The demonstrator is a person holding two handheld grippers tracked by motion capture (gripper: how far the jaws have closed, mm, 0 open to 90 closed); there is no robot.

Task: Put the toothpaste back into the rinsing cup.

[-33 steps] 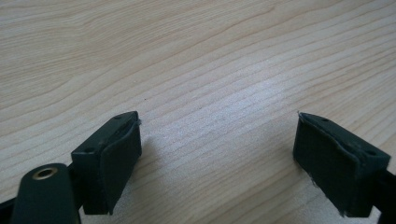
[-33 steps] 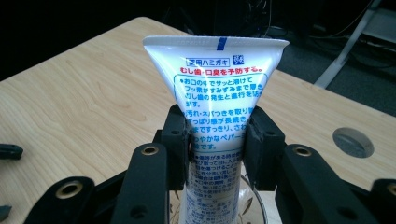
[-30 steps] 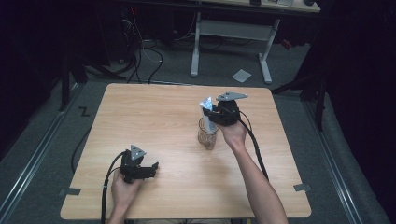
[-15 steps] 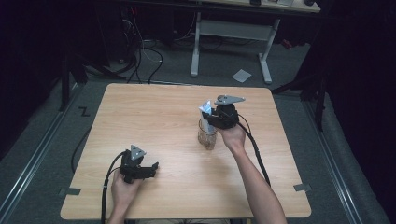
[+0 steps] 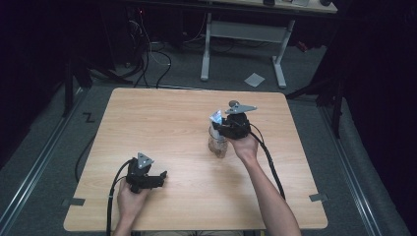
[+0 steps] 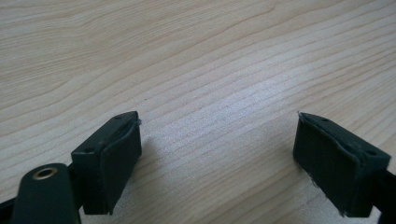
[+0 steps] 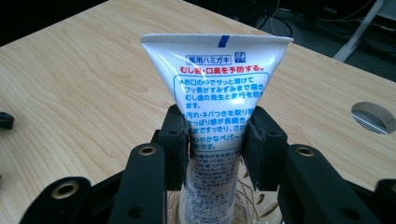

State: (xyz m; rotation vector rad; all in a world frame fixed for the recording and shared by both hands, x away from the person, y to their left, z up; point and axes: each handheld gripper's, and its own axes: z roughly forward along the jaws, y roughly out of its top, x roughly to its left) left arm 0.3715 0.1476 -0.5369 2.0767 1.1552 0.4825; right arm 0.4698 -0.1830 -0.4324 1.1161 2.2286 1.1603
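We are resting our left hand-held gripper [image 5: 158,175] on the near part of the table [image 5: 162,123], jaws spread with nothing between them. Farther off, our right hand-held gripper [image 7: 216,135] is clasping a white toothpaste tube [image 7: 219,79] (crimped end up) standing in a clear glass [image 5: 218,143].
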